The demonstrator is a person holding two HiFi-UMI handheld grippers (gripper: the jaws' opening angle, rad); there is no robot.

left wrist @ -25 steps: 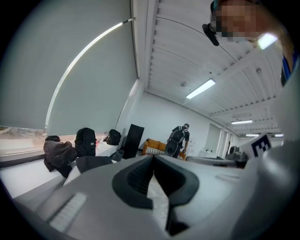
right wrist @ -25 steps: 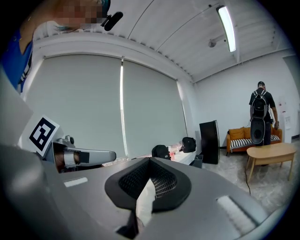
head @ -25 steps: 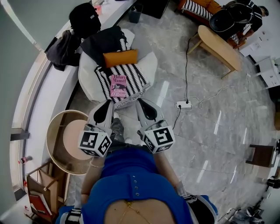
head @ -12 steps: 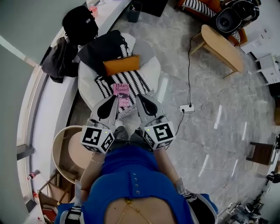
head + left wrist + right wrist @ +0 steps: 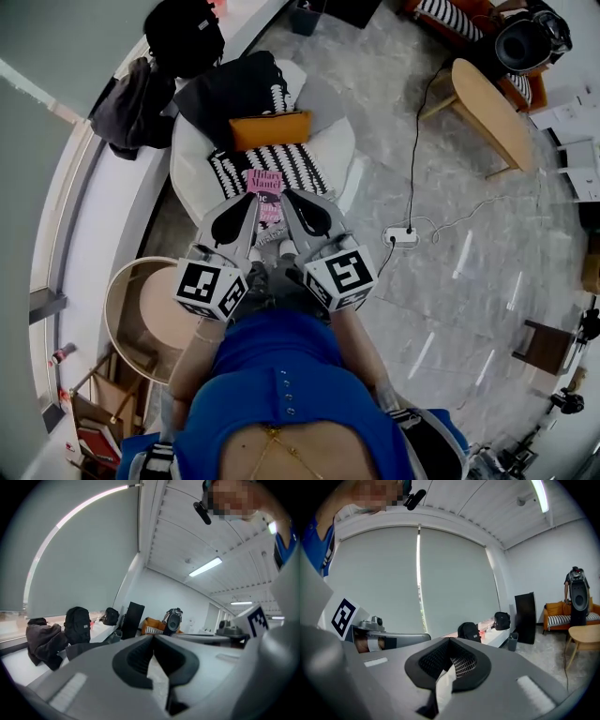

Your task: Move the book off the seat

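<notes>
1. While the book (image 5: 265, 184) lies flat and face up on the striped throw (image 5: 302, 167) over the white seat (image 5: 192, 173), just in front of the orange cushion (image 5: 270, 130), we judge the move not yet begun: the book rests fully on the seat.
2. We hold the left tool (image 5: 246, 208) and the right tool (image 5: 289, 199) side by side over the near end of the book, one toward each long edge. We read this as lining up to take it from both sides. Whether either tip touches the cover we cannot tell.
3. Our left tool has its jaws pressed together at the tips, with nothing between them. Only pale floor shows through the slot behind the pads.
4. Our right tool is likewise closed tip to tip and empty, with striped cloth and white seat showing through the slot below.
5. We judge that both tools must spread before either can take an edge of the book.
</notes>
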